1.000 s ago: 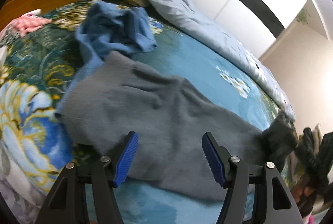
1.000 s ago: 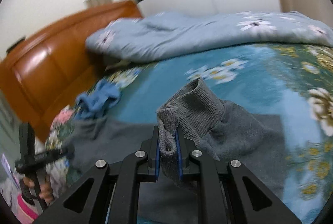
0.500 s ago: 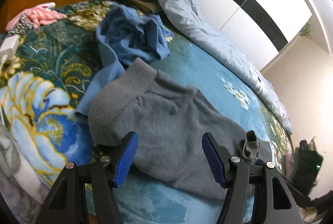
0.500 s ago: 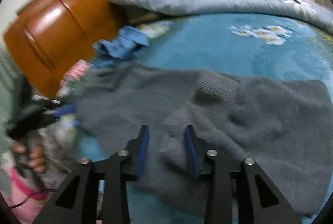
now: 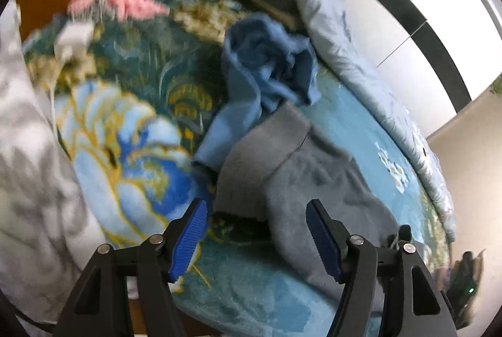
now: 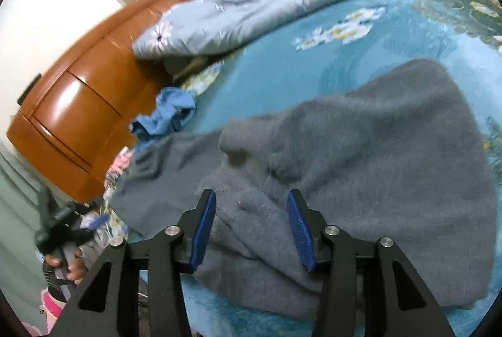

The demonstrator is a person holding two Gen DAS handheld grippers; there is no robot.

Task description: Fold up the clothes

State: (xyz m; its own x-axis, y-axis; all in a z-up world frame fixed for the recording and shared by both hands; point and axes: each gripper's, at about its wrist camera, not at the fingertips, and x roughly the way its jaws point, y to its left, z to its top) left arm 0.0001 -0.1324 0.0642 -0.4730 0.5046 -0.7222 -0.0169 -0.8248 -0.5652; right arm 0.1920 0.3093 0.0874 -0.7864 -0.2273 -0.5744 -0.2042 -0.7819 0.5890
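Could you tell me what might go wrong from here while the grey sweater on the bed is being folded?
1. The blue garment lies touching the grey sweater near its ribbed hem, so a grab by the open left tongs could catch both.
2. The sweater is bunched and wrinkled in front of the open right tongs, so folding now may lock in creases.

Fuzzy grey knit sweater (image 6: 360, 155), glossy wooden headboard (image 6: 78, 105), plush blanket (image 5: 131, 130)
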